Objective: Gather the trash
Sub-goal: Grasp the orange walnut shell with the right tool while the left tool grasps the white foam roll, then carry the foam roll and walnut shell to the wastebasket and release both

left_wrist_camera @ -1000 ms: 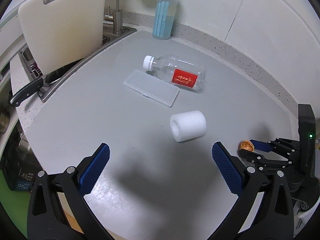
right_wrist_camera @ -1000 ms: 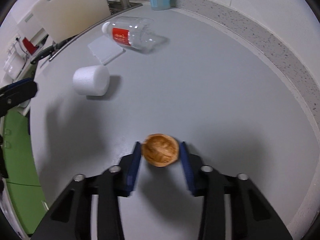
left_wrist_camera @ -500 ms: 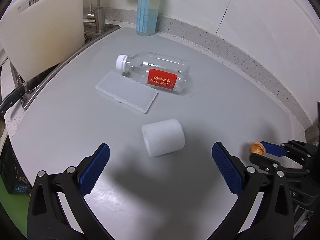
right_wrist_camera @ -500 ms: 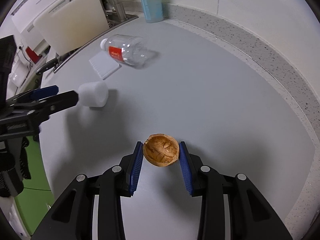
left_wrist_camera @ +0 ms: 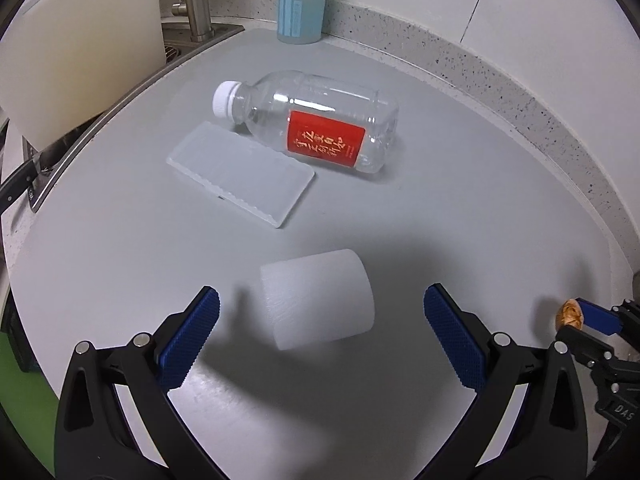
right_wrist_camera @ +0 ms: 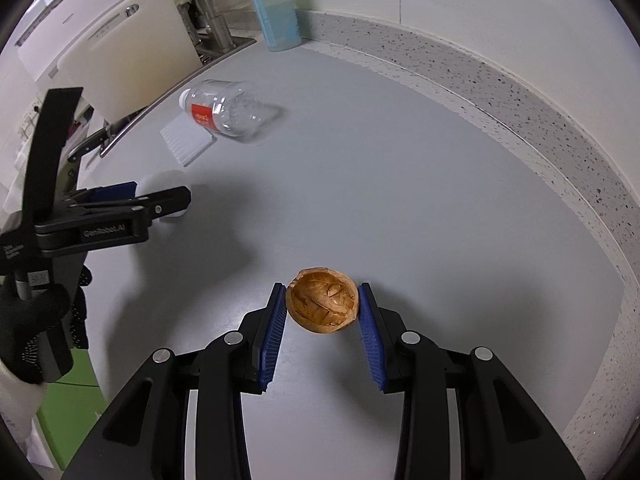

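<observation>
A white foam cylinder lies on its side on the grey counter, between the wide-apart fingers of my left gripper, which stands open and does not touch it. Behind it lie a flat translucent plastic lid and an empty clear bottle with a red label. My right gripper is shut on a brown walnut shell half, held above the counter; that shell also shows at the right edge of the left wrist view. The left gripper partly hides the foam cylinder in the right wrist view.
A sink with a white cutting board and a black-handled knife lies at the left. A blue liquid bottle stands by the speckled backsplash. A black-gloved hand holds the left gripper.
My left gripper moved forward and down until the foam cylinder lies between its fingers. The right gripper rose a little with the walnut shell still held.
</observation>
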Tool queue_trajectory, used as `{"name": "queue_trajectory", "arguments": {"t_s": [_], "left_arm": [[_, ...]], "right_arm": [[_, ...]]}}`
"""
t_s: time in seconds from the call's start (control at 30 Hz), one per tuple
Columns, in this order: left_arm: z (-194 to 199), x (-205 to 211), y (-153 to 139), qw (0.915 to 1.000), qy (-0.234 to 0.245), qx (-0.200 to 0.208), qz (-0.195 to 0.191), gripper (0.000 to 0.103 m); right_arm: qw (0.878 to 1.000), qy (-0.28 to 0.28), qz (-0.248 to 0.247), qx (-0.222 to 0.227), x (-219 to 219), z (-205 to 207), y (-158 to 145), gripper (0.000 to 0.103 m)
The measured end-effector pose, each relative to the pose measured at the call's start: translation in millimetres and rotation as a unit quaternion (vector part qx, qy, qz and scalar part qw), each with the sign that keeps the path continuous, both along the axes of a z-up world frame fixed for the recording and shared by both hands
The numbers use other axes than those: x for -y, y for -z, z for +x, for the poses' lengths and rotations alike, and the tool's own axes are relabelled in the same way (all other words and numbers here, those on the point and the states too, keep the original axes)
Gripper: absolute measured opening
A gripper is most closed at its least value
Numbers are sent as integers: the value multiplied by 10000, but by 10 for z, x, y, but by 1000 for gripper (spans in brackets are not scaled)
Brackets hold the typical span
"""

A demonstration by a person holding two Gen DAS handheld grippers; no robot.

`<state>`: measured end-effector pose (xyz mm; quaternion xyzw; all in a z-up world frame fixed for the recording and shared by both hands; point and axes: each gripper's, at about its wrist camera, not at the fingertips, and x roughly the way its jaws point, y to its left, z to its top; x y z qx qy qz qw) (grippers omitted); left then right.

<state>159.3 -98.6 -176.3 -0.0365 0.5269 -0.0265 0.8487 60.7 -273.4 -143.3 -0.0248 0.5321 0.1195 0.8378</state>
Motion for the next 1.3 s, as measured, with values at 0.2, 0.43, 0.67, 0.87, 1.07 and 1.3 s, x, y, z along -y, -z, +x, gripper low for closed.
{"name": "queue_trajectory", "arguments": {"t_s": [0.2, 0.43, 0.67, 0.87, 1.07, 1.3], "left_arm": [[48, 26, 82, 9998, -49, -186, 13, 61], [-18, -46, 15, 9999, -50, -78, -98, 46], [-211, -151, -199, 9999, -38, 147, -79, 46], [-551, -510, -509, 9989, -169, 430, -3, 46], [-1017, -1090, -774, 9963, -554, 649, 93, 46], [-1699, -1870, -912, 9902, -1187, 716, 182, 46]], "right_arm": [[10000, 13, 35, -3, 48, -8, 0, 36], [10000, -40, 47, 0, 17, -18, -11, 35], [9997, -210, 48, 111, -144, -46, -121, 35], [9977, -600, 92, 287, -580, -80, -297, 36], [9914, -1221, 207, 421, -1312, -204, -424, 35], [9762, -2087, 389, 434, -2348, -439, -441, 35]]}}
